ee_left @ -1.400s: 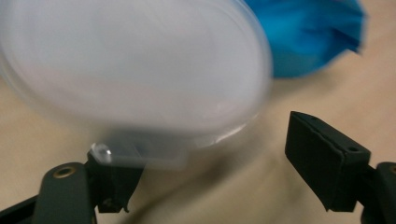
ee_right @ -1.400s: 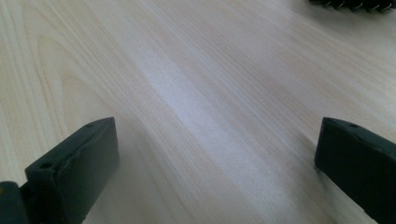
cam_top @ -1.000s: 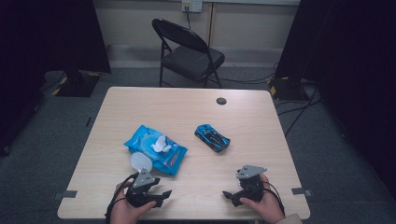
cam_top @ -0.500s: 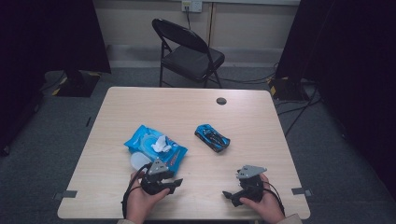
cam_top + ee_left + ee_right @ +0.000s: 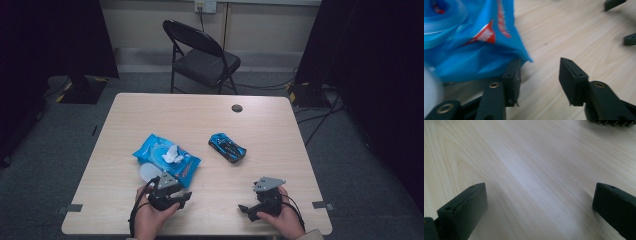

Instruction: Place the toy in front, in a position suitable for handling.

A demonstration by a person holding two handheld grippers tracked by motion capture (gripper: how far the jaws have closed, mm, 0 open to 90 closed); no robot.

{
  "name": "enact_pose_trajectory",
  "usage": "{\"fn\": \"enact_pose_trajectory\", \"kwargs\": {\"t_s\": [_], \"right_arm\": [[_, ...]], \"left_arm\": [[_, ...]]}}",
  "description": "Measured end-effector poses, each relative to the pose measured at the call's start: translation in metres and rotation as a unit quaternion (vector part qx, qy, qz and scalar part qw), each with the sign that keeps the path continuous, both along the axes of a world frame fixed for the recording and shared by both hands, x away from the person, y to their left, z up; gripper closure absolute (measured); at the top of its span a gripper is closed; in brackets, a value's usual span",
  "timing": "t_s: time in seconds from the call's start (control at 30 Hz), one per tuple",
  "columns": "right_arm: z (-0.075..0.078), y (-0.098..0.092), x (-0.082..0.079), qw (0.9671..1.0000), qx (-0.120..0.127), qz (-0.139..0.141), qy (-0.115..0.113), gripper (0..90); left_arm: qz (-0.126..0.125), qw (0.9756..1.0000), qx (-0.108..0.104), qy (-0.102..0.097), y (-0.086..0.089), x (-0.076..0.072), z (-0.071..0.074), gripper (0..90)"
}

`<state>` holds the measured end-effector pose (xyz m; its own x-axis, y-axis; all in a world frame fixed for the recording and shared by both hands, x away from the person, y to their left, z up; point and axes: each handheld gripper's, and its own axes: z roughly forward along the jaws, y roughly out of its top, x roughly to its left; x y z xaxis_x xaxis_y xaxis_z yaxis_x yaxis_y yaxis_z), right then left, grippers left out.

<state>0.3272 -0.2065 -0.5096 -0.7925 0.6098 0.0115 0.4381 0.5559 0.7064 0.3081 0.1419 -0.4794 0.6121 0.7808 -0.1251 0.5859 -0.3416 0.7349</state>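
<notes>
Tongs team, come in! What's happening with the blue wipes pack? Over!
Left tongs open, jaws just opening, beside wipes pack. Right tongs open, empty. Toy car clear of both.

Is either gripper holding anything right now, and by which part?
Nothing is held. The left gripper is open beside the corner of the blue plastic wipes pack; the right gripper is open over the bare wooden table.

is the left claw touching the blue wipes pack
Cannot tell. In the left gripper view the left claw stands open, one finger right at the corner of the blue wipes pack, but blur hides whether they meet.
</notes>
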Motion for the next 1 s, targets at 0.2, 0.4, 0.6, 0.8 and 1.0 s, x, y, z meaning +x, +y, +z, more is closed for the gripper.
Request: {"fn": "enact_pose_trajectory", "kwargs": {"t_s": [0.2, 0.4, 0.6, 0.8, 1.0], "right_arm": [[0.000, 0.000, 0.000, 1.0000, 0.000, 0.000, 0.000, 0.0], [0.000, 0.000, 0.000, 1.0000, 0.000, 0.000, 0.000, 0.0], [0.000, 0.000, 0.000, 1.0000, 0.000, 0.000, 0.000, 0.0], [0.000, 0.000, 0.000, 1.0000, 0.000, 0.000, 0.000, 0.0], [0.000, 0.000, 0.000, 1.0000, 0.000, 0.000, 0.000, 0.0]], "left_arm": [[0.022, 0.9997, -0.010, -0.001, -0.001, 0.008, -0.003, 46.9], [0.051, 0.9984, -0.010, 0.023, 0.001, 0.013, 0.000, 64.5], [0.044, 0.9983, -0.017, 0.034, 0.000, 0.019, -0.001, 79.3], [0.032, 0.9987, -0.021, 0.035, 0.000, 0.029, -0.002, 86.2], [0.023, 0.9987, -0.024, 0.038, 0.000, 0.045, -0.003, 87.5]]}}
